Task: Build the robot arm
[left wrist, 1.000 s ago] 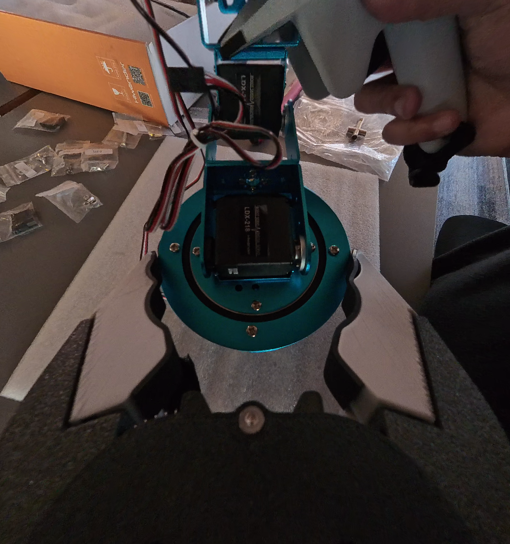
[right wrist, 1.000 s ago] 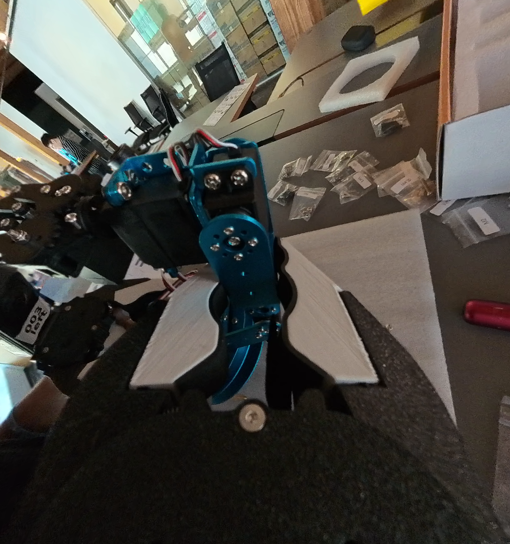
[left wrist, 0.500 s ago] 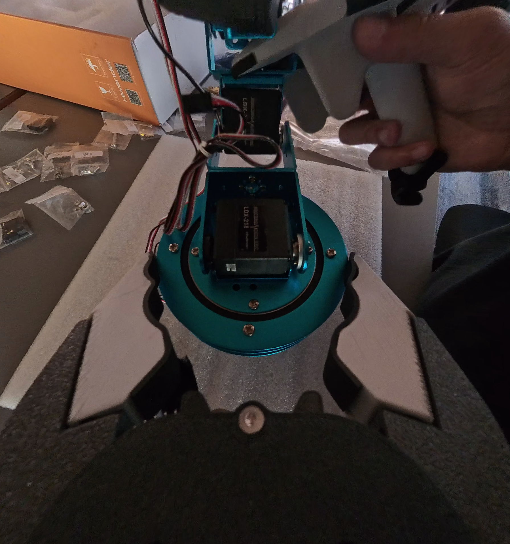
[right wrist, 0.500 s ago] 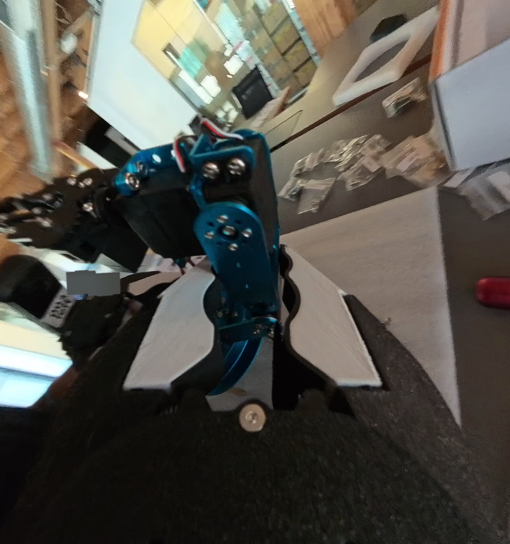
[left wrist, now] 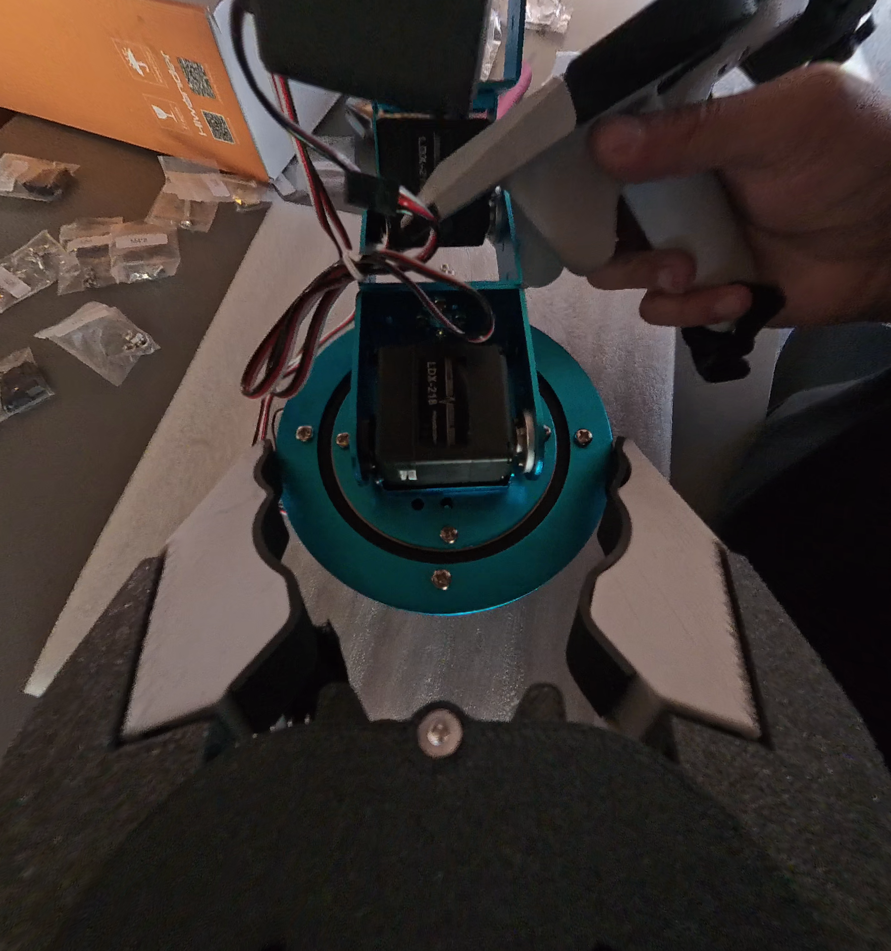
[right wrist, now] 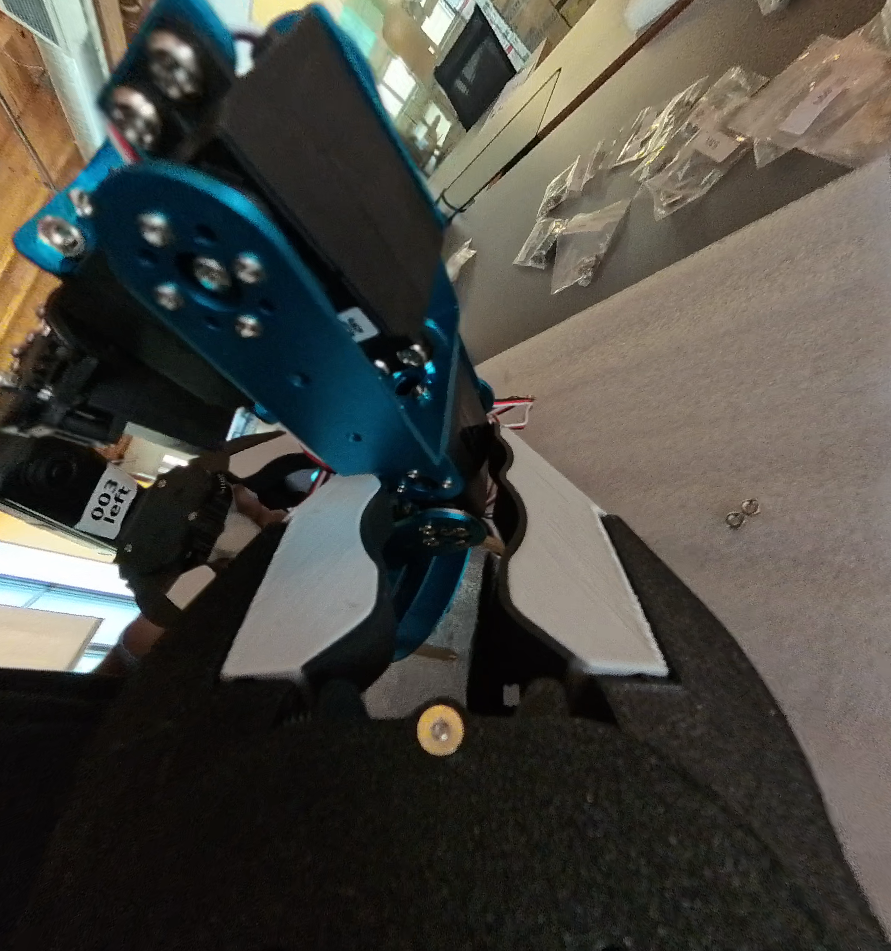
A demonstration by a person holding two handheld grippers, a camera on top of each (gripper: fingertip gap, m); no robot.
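A small blue metal robot arm with black servos stands on a grey foam mat (left wrist: 458, 664). In the left wrist view my left gripper (left wrist: 442, 458) is spread wide, and its two pads touch opposite sides of the arm's round blue base (left wrist: 484, 581). My right gripper (right wrist: 440, 494) is shut on the blue bracket (right wrist: 422, 489) at the arm's lower joint. The upper link (right wrist: 278, 309) with its servo leans close over the camera. In the left wrist view the right gripper (left wrist: 464, 190), held by a hand (left wrist: 793, 195), reaches in from the upper right. Red, white and black wires (left wrist: 289, 350) hang at the base's left.
An orange box (left wrist: 98, 67) lies at the back left. Several small clear bags of parts (left wrist: 98, 339) are scattered on the dark table, and they also show in the right wrist view (right wrist: 587, 231). Two small metal rings (right wrist: 741, 512) lie on the mat. My left gripper's body (right wrist: 175, 520) shows at the left. Some 9 centimetres of space lies between my two pairs of fingers.
My right gripper has swung the arm's upper part over and towards both cameras, and it has come lower and nearer the base. My left gripper has stayed around the base.
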